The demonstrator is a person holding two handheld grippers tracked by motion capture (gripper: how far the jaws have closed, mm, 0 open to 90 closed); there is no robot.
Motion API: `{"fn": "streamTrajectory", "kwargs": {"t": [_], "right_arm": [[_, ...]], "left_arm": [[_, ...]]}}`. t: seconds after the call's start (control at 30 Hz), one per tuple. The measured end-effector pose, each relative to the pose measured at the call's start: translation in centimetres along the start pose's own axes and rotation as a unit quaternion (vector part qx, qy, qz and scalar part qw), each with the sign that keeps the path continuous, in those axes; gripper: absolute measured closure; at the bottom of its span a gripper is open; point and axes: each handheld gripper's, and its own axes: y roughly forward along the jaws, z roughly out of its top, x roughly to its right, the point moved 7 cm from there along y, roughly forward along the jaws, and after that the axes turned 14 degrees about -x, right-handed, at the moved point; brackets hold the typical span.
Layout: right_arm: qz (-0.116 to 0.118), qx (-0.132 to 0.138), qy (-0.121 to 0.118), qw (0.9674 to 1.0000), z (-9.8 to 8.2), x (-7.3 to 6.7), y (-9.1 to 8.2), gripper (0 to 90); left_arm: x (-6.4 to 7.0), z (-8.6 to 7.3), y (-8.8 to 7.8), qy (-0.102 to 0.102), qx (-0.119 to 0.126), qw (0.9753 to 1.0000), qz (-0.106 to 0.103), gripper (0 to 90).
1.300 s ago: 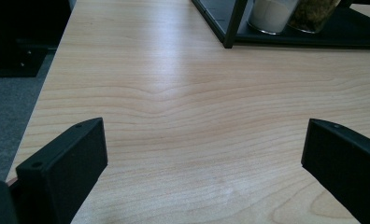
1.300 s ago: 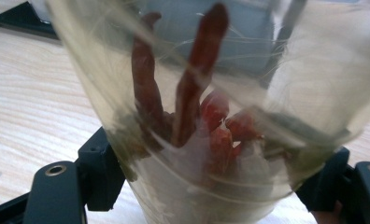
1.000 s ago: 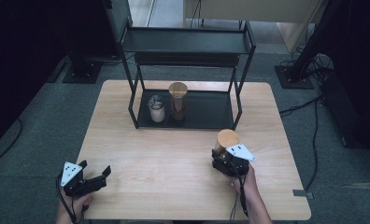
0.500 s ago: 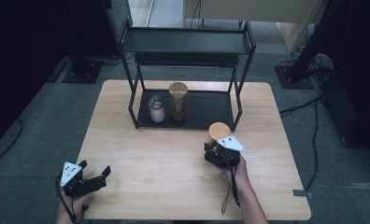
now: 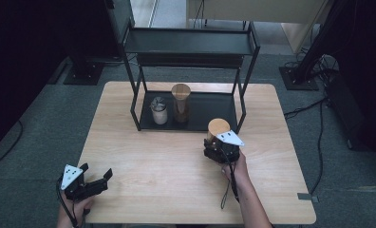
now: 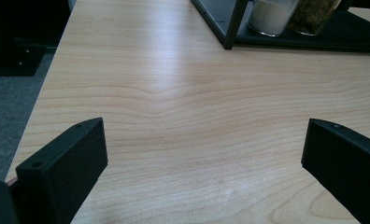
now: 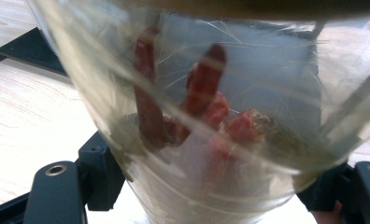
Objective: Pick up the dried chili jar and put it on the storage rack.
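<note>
My right gripper (image 5: pixel 218 142) is shut on a clear glass jar (image 5: pixel 218 129) with a round wooden lid, just in front of the black rack's (image 5: pixel 191 42) right front leg. In the right gripper view the jar (image 7: pixel 206 116) sits between the jaws and holds red dried chillies (image 7: pixel 206 93). On the rack's bottom shelf stand a short jar of white powder (image 5: pixel 159 111) and a taller wooden-lidded jar with brown contents (image 5: pixel 180 102). My left gripper (image 5: pixel 98 180) rests near the table's front left corner, jaws wide apart over bare wood (image 6: pixel 197 140).
The light wooden table (image 5: pixel 143 156) has free room between the two grippers. The rack's upper shelf is bare. Dark floor, a monitor stand (image 5: pixel 81 71) and cables (image 5: pixel 314 114) surround the table.
My right gripper has carried the chilli jar toward the rack and a little to the left. The left gripper has stayed put.
</note>
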Motion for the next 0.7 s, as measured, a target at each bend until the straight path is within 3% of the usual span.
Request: {"fn": "streamTrajectory", "kwargs": {"t": [0.7], "right_arm": [[0.002, 0.002, -0.005, 1.0, 4.0, -0.9, 1.7, 24.8]], "left_arm": [[0.0, 0.0, 0.0, -0.001, 0.0, 1.0, -0.003, 0.5]]}}
